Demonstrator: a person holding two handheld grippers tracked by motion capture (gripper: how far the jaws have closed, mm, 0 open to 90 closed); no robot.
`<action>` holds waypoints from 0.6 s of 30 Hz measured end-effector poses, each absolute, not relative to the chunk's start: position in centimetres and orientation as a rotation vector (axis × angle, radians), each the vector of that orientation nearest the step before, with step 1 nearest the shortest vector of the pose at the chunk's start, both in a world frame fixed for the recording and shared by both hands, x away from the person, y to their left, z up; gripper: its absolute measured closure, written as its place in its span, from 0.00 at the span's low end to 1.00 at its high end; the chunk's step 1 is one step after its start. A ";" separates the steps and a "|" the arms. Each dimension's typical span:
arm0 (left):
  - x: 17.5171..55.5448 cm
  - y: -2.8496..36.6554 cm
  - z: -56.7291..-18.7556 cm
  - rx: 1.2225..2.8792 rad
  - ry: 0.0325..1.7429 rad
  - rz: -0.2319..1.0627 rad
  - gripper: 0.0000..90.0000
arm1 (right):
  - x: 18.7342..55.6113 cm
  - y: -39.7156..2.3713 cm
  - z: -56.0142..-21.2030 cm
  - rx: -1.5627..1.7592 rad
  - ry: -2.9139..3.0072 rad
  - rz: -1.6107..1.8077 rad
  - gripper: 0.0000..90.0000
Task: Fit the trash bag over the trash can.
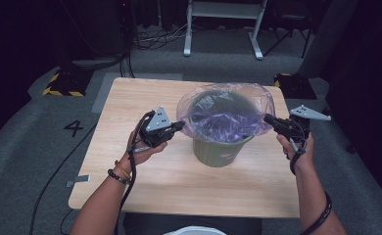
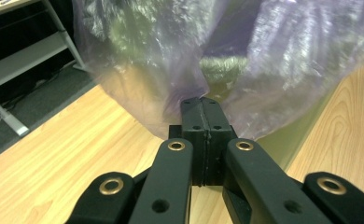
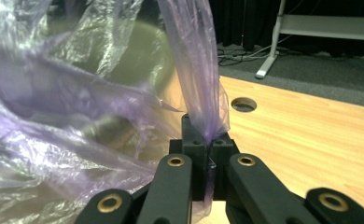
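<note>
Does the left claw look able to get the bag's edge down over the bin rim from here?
Probably yes: the left claw is shut on the purple bag beside the green bin, with bare table around it.

The bin (image 1: pixel 222 149) stands on the table (image 1: pixel 145 178), right of centre. The bag (image 1: pixel 223 110) sits in the bin, its edge folded out over the rim. The left claw (image 1: pixel 180 125) is at the bag's left edge, the right claw (image 1: pixel 267 118) at its right edge, bin between them. A frame (image 1: pixel 223 24) stands on the floor behind the table. A hole (image 3: pixel 243 104) lies in the table beyond the right claw.
</note>
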State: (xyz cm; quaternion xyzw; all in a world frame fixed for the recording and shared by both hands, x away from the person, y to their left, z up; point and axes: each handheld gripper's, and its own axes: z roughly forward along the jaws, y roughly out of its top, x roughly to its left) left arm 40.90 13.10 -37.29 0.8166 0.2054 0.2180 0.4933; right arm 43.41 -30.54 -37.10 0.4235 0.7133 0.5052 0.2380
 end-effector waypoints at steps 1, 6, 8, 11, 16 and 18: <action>40.8 13.3 -37.4 1.980 0.502 0.531 1.00 | 43.4 -30.6 -37.2 1.167 1.958 1.383 1.00; 40.7 14.7 -38.4 1.987 0.548 0.511 0.98 | 43.6 -31.1 -37.9 1.207 1.970 1.369 1.00; 40.6 15.1 -38.6 1.985 0.561 0.514 0.92 | 43.7 -31.2 -38.1 1.209 1.972 1.373 1.00; 40.3 15.8 -38.5 1.945 0.582 0.508 0.61 | 43.6 -31.2 -38.1 1.202 1.975 1.374 1.00; 38.7 16.5 -37.3 1.863 0.523 0.531 0.23 | 43.4 -31.0 -37.7 1.188 1.968 1.385 0.99; 37.9 16.5 -36.6 1.855 0.493 0.573 0.22 | 43.3 -30.8 -37.6 1.178 1.967 1.383 0.99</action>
